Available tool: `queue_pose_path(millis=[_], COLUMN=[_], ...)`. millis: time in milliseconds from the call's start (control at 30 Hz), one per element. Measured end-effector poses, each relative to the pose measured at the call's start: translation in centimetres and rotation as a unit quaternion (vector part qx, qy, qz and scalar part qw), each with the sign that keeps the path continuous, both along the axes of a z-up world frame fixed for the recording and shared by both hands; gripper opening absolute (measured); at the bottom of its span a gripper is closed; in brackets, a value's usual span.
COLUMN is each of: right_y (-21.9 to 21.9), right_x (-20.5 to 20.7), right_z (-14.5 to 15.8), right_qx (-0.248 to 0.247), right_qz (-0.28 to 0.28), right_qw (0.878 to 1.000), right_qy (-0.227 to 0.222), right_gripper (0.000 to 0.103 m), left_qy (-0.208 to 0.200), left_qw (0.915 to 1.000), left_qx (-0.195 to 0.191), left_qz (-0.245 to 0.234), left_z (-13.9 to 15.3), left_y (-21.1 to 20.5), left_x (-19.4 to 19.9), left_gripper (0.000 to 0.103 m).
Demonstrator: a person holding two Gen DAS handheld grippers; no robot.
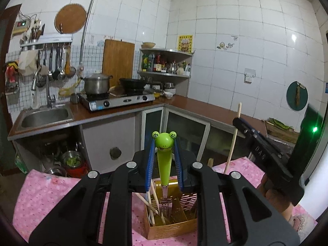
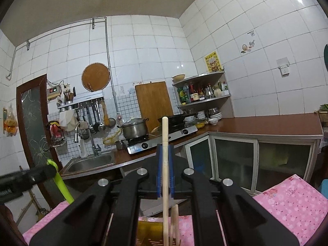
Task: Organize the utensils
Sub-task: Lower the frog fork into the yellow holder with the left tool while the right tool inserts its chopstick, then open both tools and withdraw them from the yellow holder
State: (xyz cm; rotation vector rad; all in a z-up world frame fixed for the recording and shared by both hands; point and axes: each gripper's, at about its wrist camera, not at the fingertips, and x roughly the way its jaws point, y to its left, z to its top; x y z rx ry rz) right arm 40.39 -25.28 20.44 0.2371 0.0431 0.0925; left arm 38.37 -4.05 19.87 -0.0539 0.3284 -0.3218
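Note:
My left gripper (image 1: 164, 141) is shut on a fork with a green frog-head handle (image 1: 164, 153), held upright with its tines down in a gold slotted utensil holder (image 1: 174, 223) that also holds wooden chopsticks (image 1: 152, 201). My right gripper (image 2: 165, 149) is shut on a pale wooden chopstick (image 2: 165, 143), held upright above the holder (image 2: 147, 233). In the left wrist view the right gripper (image 1: 237, 121) with its chopstick (image 1: 233, 141) stands to the right. In the right wrist view the left gripper's body (image 2: 24, 178) and green handle (image 2: 59, 182) show at left.
The holder stands on a pink flowered cloth (image 1: 51, 194). Behind is an L-shaped kitchen counter (image 1: 205, 106) with a sink (image 1: 44, 116), a gas stove (image 1: 116, 100) with a steel pot and a wok, a corner shelf of bottles (image 1: 164, 63), and hanging ladles.

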Motion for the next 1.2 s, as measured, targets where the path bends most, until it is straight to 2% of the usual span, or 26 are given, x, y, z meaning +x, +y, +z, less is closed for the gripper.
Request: queue_pose_path(millis=[200, 400, 667, 900, 1000, 1067, 1100, 1133, 1200], right_y=[0.1, 0.9, 0.7, 1.0, 0.7, 0.5, 0.5, 0.3, 0.2], right_x=[1.0, 0.3, -1.0, -0.8, -0.7, -1.3, -1.6, -2.3, -3.4], right_z=[-2.8, -5.7, -9.3, -11.5, -12.0, -12.0, -12.0, -11.8, -11.2], right_qx=[-0.003, -0.031, -0.046, -0.051, -0.04, -0.046, -0.046, -0.046, -0.048], right_qz=[0.013, 0.028, 0.03, 0.031, 0.041, 0.037, 0.037, 0.033, 0.027], right_qw=[1.0, 0.999, 0.996, 0.991, 0.988, 0.987, 0.987, 0.988, 0.989], right_qy=[0.004, 0.016, 0.07, 0.118, 0.141, 0.149, 0.148, 0.142, 0.138], right_gripper=[0.006, 0.006, 0.006, 0.007, 0.008, 0.024, 0.042, 0.049, 0.049], left_qy=[0.032, 0.026, 0.03, 0.046, 0.049, 0.04, 0.037, 0.035, 0.033], left_qw=[0.9995, 0.9995, 0.999, 0.9983, 0.9981, 0.9983, 0.9983, 0.9983, 0.9982], left_qx=[0.007, 0.016, 0.016, 0.02, 0.015, 0.01, 0.009, 0.008, 0.007], left_qz=[-0.002, 0.01, 0.03, 0.029, 0.035, 0.041, 0.043, 0.047, 0.05], left_z=[-3.8, -6.6, -9.9, -10.8, -10.1, -9.2, -8.9, -8.5, -7.8], left_y=[0.0, 0.8, 1.6, 1.3, 1.7, 2.3, 2.5, 2.8, 3.5], left_x=[1.5, 0.8, 0.5, 0.3, -0.6, -2.1, -2.6, -3.2, -4.5], left_gripper=[0.018, 0.018, 0.018, 0.019, 0.038, 0.053, 0.057, 0.063, 0.068])
